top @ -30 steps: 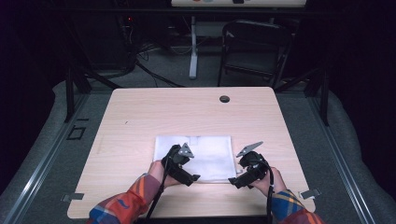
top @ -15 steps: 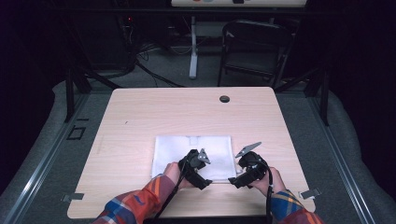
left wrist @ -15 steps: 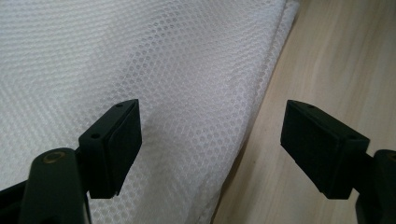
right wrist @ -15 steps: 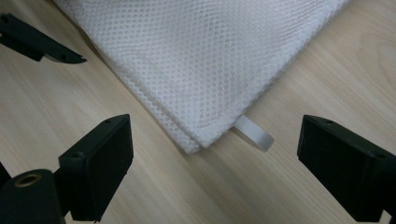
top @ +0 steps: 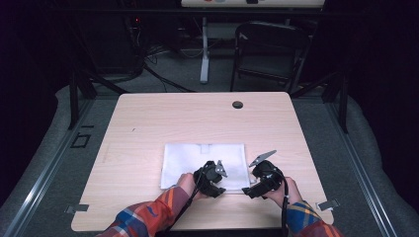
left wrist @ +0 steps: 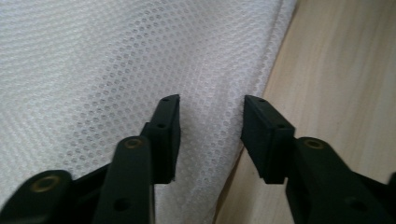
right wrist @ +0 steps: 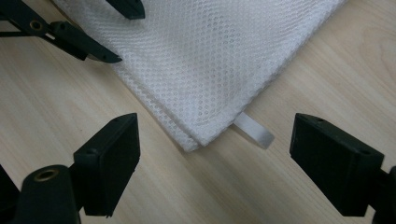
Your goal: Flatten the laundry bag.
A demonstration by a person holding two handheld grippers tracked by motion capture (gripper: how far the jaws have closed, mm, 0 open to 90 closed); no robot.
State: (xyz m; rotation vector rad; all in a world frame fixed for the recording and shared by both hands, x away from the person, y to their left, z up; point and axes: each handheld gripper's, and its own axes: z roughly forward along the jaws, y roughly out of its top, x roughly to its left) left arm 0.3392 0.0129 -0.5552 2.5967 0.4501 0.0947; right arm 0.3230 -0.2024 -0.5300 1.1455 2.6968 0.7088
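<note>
L gripper [top: 219,174] slid rightward along near edge of white mesh cloth [top: 197,160] (folded, mid-table), jaws just been closing astride its hem, not yet pinching; R gripper [top: 255,174] gapes over corner—next: clamp both.

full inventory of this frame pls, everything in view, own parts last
mesh cloth: 1, white, folded flat on the table's near half, near right corner between the two grippers
fabric tab: 1, white, sticking out at the cloth's near right corner
table: 1, light wood, centre of the high view
cable hole: 1, dark, far edge of the table, right of centre
chair: 1, black, on the floor beyond the table
floor cables: several, black, beyond the table
left gripper: 1, black, over the cloth's near edge; jaws have just been closing, fabric between them, pads not yet pressing
right gripper: 1, black, jaws wide apart around the cloth's corner
sleeves: 2, orange and blue plaid, bottom edge
</note>
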